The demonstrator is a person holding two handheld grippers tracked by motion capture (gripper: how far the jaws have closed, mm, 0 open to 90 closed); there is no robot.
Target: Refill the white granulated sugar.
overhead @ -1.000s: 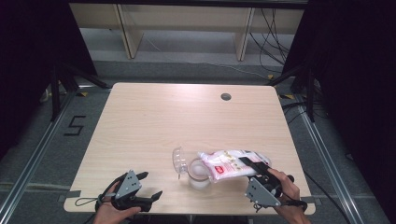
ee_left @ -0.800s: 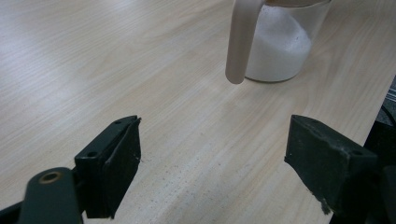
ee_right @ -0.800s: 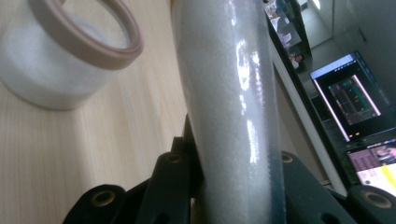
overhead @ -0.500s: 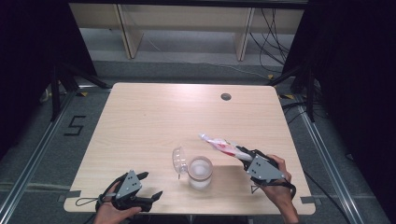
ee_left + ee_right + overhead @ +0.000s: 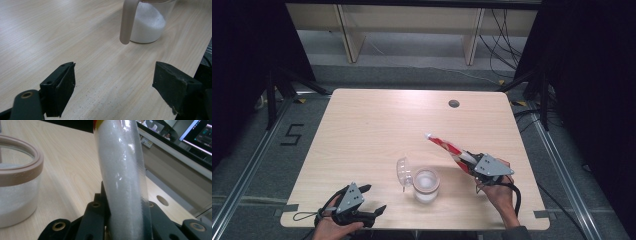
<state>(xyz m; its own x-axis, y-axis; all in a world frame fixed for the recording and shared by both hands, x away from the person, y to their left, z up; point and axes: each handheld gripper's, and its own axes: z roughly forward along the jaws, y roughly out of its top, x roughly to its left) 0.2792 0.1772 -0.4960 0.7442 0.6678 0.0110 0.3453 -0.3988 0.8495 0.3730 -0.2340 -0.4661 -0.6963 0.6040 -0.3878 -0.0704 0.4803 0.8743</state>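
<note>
A clear jar [image 5: 426, 184] holding white powder stands near the table's front edge, its hinged lid [image 5: 403, 172] flipped open to the left. My right gripper [image 5: 468, 161] is to the right of the jar, shut on a red-and-white bag [image 5: 446, 145] of white granules that points up and to the far left. In the right gripper view the bag [image 5: 122, 170] rises between the jaws, with the jar [image 5: 17, 190] at the left. My left gripper [image 5: 374, 198] rests open at the front left. In its own view the left gripper [image 5: 113, 75] faces the jar [image 5: 147, 25], with nothing between its jaws.
The wooden table [image 5: 377, 125] has a round cable hole [image 5: 454, 103] at the back right. Shelving and cables [image 5: 492, 35] lie on the floor beyond the far edge. A "5" mark [image 5: 291, 134] is on the floor at the left.
My right gripper has turned the bag from lying flat beside the jar's mouth to edge-on, and moved it right and away from the jar. The left gripper has stayed put.
</note>
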